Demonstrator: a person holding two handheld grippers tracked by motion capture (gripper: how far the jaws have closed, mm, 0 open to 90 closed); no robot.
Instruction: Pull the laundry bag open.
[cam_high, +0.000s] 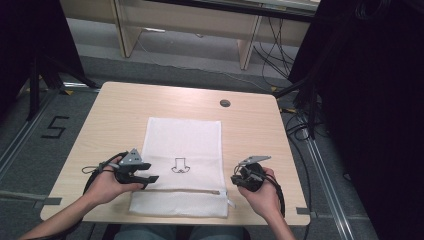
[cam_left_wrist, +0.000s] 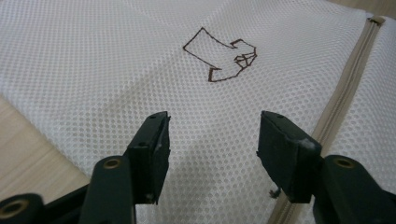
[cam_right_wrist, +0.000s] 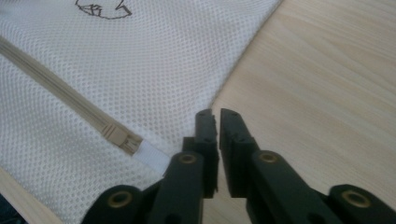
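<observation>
High view: left gripper hovering, jaws spread wide, over white mesh laundry bag; right gripper resting, jaws nearly closed and empty, beside zipper end.

My right gripper, jaws seemingly closed on nothing, hovers at the white mesh bag's edge beside its zipper.
</observation>
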